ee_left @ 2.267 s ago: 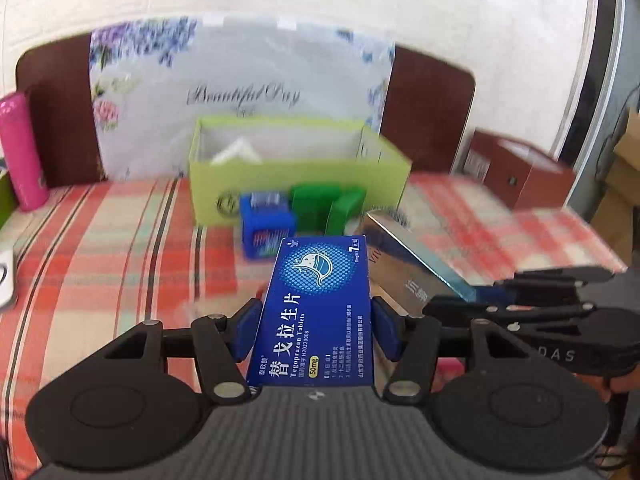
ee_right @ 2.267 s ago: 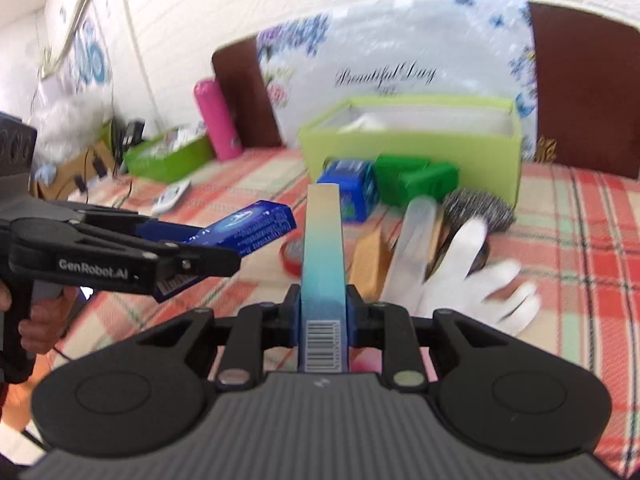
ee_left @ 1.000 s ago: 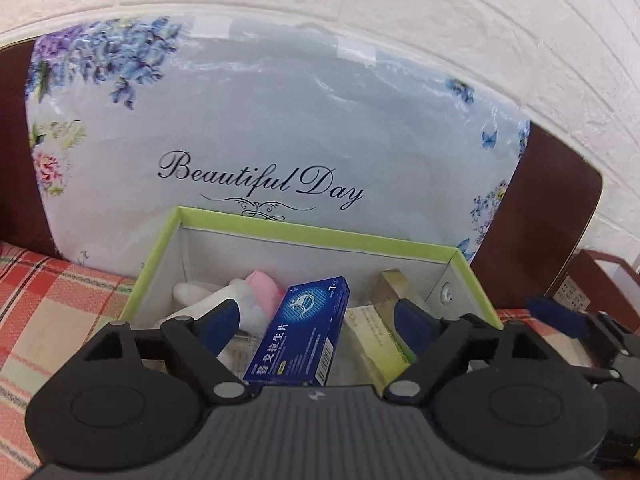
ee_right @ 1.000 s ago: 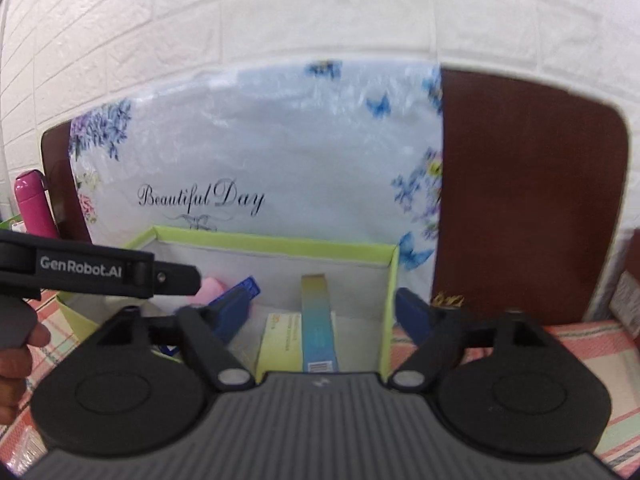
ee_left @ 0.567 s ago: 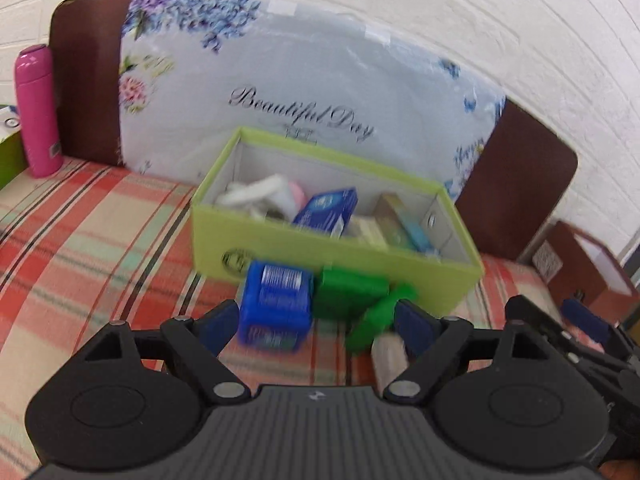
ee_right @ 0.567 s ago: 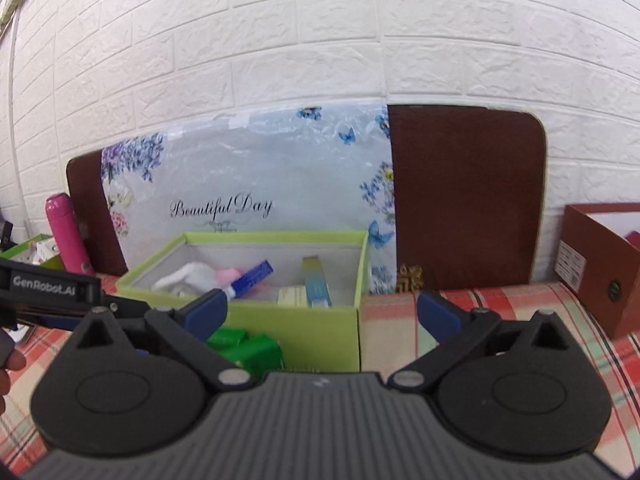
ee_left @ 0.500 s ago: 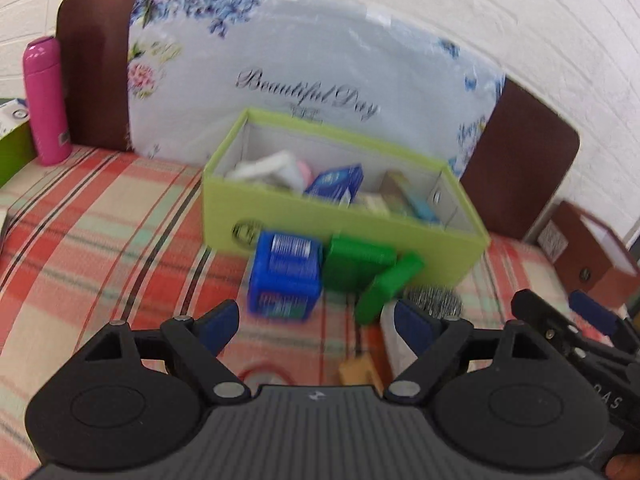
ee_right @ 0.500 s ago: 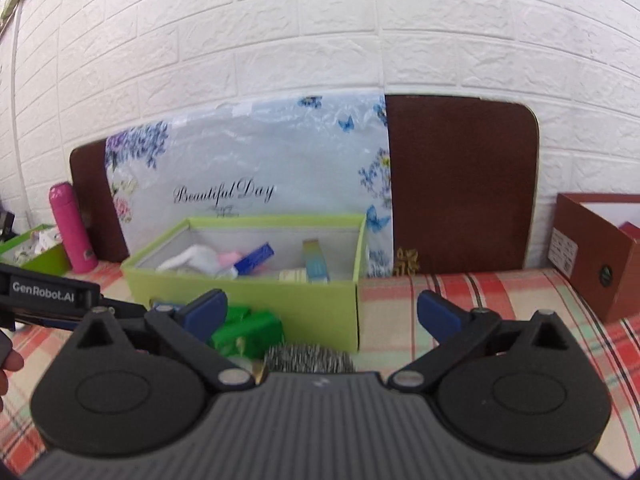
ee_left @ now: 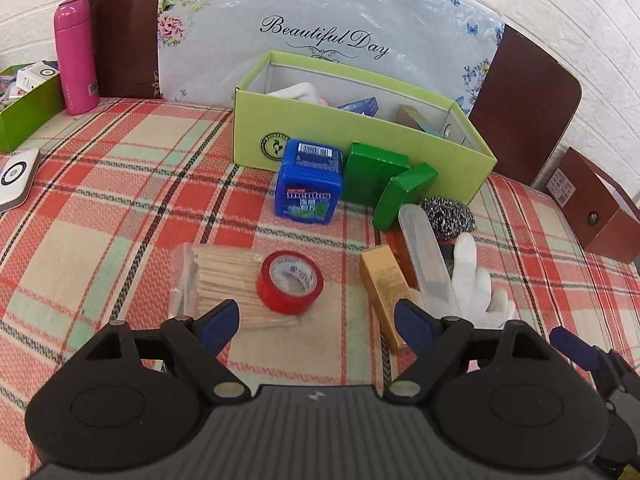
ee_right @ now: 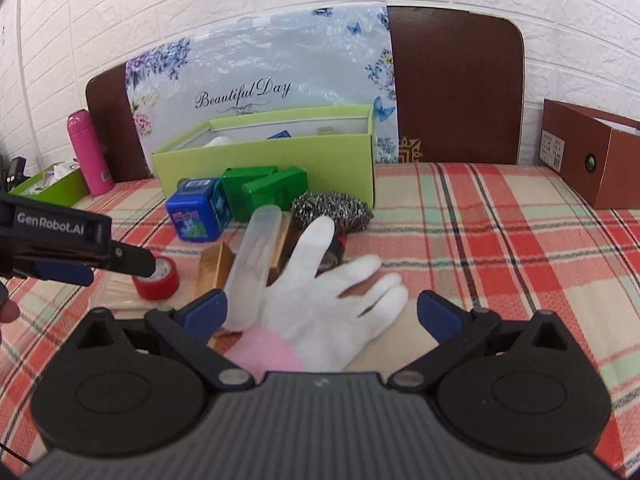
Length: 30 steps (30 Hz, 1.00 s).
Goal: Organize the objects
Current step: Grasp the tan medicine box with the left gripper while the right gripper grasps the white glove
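A lime-green box (ee_left: 352,138) (ee_right: 264,164) stands at the back of the checked cloth, holding a blue medicine packet (ee_left: 360,106), a white glove and a slim carton. In front lie a blue Mentos tub (ee_left: 308,182) (ee_right: 198,210), two green boxes (ee_left: 390,184) (ee_right: 268,192), a steel scourer (ee_left: 448,216) (ee_right: 332,210), a red tape roll (ee_left: 289,282) (ee_right: 158,274), a gold box (ee_left: 382,290) (ee_right: 214,266), a clear case (ee_left: 422,254) (ee_right: 252,264) and a white glove (ee_left: 472,284) (ee_right: 324,300). My left gripper (ee_left: 316,322) hangs open and empty above the tape. My right gripper (ee_right: 322,314) hangs open and empty over the glove.
A pink bottle (ee_left: 76,56) (ee_right: 90,152) and a green tray (ee_left: 24,104) stand at the far left, a white device (ee_left: 16,178) lies near the left edge. A brown box (ee_left: 596,208) (ee_right: 588,160) sits at the right. A bundle of toothpicks (ee_left: 224,276) lies under the tape.
Both grippers let go of their cartons inside the green box, then pulled back and down from it. They now hover open over the loose items in front.
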### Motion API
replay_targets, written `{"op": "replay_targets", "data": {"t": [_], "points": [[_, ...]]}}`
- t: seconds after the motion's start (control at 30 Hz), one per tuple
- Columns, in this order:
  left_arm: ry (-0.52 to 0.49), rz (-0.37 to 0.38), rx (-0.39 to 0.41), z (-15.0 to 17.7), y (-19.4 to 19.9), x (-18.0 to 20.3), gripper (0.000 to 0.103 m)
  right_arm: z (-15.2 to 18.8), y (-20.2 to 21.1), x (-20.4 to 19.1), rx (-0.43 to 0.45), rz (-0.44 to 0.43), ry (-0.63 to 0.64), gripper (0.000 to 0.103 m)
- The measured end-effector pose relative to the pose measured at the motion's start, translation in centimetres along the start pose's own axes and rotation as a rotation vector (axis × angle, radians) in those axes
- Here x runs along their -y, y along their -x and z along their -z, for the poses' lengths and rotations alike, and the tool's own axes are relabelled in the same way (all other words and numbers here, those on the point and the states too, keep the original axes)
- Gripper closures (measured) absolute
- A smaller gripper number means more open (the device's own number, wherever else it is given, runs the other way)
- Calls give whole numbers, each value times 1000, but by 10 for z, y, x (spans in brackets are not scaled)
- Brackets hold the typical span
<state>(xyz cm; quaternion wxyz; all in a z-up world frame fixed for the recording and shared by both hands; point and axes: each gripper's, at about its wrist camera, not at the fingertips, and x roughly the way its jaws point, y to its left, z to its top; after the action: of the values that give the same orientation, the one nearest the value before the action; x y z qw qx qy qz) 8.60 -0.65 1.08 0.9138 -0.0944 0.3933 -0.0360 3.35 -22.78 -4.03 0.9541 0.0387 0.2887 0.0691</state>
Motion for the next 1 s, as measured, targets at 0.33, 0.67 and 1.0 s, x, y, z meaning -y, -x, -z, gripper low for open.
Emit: {"op": "replay_targets", "data": {"t": [0.33, 0.67, 1.0], "points": [[8, 9, -48, 17, 1, -12, 15, 16, -11, -12, -85, -40, 1, 0], [43, 131, -35, 13, -12, -2, 16, 24, -6, -4, -123, -37, 7, 86], [88, 162, -74, -5, -67, 21, 33, 47, 45, 22, -149, -32, 14, 89]]}}
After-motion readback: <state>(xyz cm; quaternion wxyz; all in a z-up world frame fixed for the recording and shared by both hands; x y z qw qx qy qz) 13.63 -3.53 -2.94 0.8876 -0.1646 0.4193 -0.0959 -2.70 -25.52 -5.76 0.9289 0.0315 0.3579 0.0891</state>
